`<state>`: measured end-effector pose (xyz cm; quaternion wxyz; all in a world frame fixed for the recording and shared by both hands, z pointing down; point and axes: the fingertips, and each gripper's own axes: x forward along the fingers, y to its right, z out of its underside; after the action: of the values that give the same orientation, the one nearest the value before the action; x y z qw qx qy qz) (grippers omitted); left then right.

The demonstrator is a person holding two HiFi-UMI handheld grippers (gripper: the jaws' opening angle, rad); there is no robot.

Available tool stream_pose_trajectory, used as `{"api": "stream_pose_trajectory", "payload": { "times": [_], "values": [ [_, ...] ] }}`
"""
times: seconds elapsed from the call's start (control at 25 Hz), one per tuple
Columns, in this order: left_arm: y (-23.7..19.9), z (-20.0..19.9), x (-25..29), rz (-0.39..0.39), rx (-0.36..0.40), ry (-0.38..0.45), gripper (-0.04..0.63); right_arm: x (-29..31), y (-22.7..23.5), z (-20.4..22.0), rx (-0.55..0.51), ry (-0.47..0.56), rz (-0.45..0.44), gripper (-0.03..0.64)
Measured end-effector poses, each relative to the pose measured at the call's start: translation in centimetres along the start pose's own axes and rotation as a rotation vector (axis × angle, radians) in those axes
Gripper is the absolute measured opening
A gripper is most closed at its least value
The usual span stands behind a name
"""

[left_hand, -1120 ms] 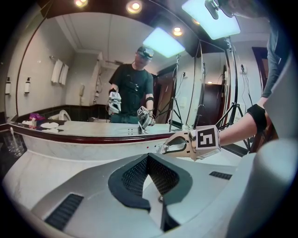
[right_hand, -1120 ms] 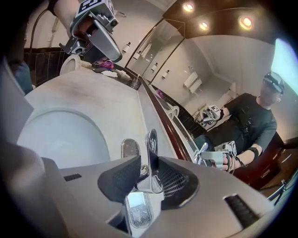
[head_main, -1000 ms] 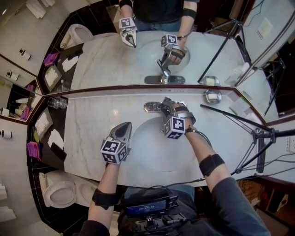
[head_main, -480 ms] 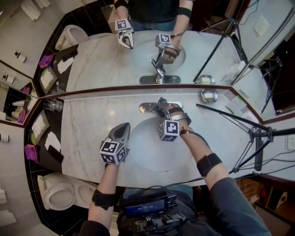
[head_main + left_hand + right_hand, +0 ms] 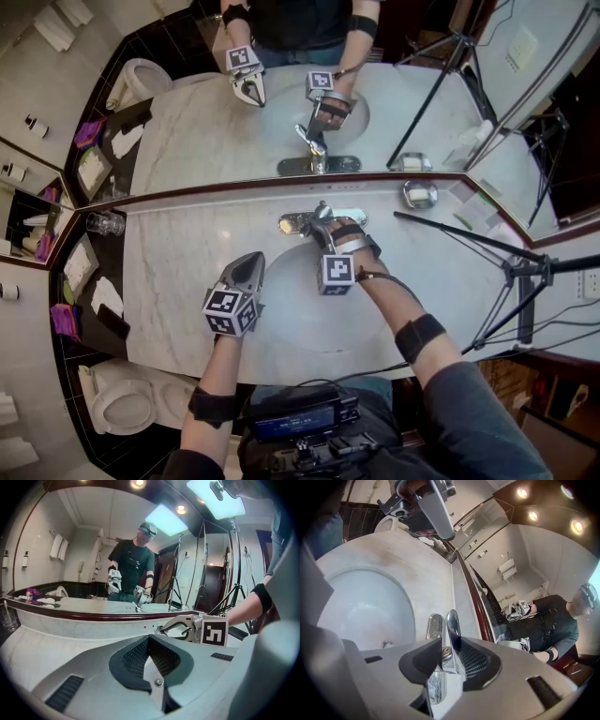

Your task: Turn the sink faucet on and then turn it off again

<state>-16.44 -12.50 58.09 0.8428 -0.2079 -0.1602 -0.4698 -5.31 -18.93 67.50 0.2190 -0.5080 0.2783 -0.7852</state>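
The chrome faucet (image 5: 317,218) stands on its base plate (image 5: 292,223) at the back of the white basin (image 5: 291,314). My right gripper (image 5: 325,225) reaches over the basin and is shut on the faucet handle (image 5: 452,623). In the right gripper view the upright lever sits between the dark pads (image 5: 471,660) of that gripper (image 5: 446,644). No water stream shows. My left gripper (image 5: 250,265) rests on the marble counter left of the basin. It (image 5: 149,641) is shut with nothing in it.
A mirror runs along the back of the marble counter (image 5: 178,253). A glass tumbler (image 5: 106,223) stands at the far left and a soap dish (image 5: 419,194) at the right. A tripod leg (image 5: 469,239) crosses the counter's right end. A toilet (image 5: 122,403) stands at lower left.
My right gripper has rolled on the faucet handle, and its marker cube has swung a little to the left. The left gripper has stayed where it was.
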Motion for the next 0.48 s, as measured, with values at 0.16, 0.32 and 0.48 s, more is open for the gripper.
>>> {"api": "stream_pose_trajectory", "payload": {
  "times": [0.16,0.32,0.48],
  "values": [
    [0.02,-0.1,0.19,0.003,0.0,-0.001,0.0,-0.27,-0.42,-0.69,-0.019,0.005,-0.02,0.129],
    [0.05,0.06,0.27,0.003,-0.003,-0.002,0.0,-0.54,-0.38,-0.93,-0.006,0.011,-0.026,0.127],
    [0.04,-0.02,0.17,0.0,-0.004,0.002,0.0,-0.34,-0.49,-0.62,-0.016,0.005,-0.029,0.127]
  ]
}}
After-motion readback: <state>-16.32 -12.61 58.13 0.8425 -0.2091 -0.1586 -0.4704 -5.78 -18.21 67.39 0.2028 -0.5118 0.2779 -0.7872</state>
